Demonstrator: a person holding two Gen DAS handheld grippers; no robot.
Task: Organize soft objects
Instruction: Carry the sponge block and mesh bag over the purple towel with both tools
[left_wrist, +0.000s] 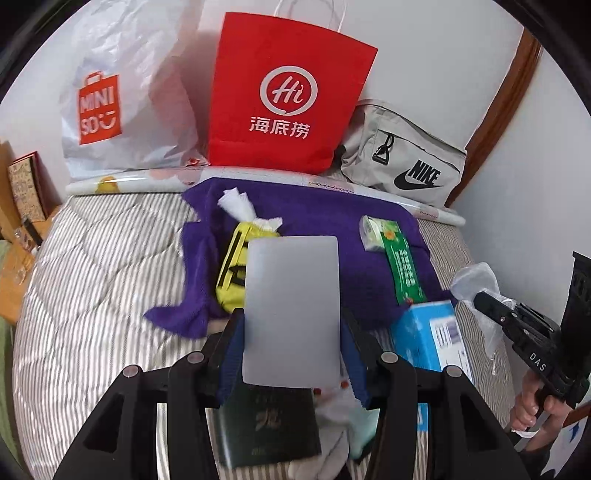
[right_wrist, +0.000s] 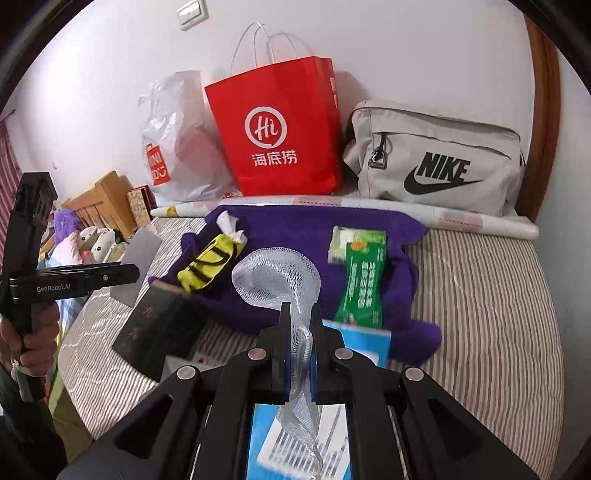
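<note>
Frosted grey plastic, a flat card (left_wrist: 291, 314), is clamped by its lower edges in the left gripper (left_wrist: 291, 354) and held above the striped bed (left_wrist: 92, 277), in front of the purple towel (left_wrist: 332, 229), presumably for sorting. Behind the towel, bags reading "MINISO" (left_wrist: 99, 110), "Hi" (left_wrist: 291, 92) and "NIKE" (left_wrist: 406, 162) are leaned on the wall.

In the right view, white mesh netting (right_wrist: 277, 277) is pinched in the closed right gripper (right_wrist: 299, 354), lifted before the towel (right_wrist: 314, 229). "GenRobot.AI" is read on the other gripper.
</note>
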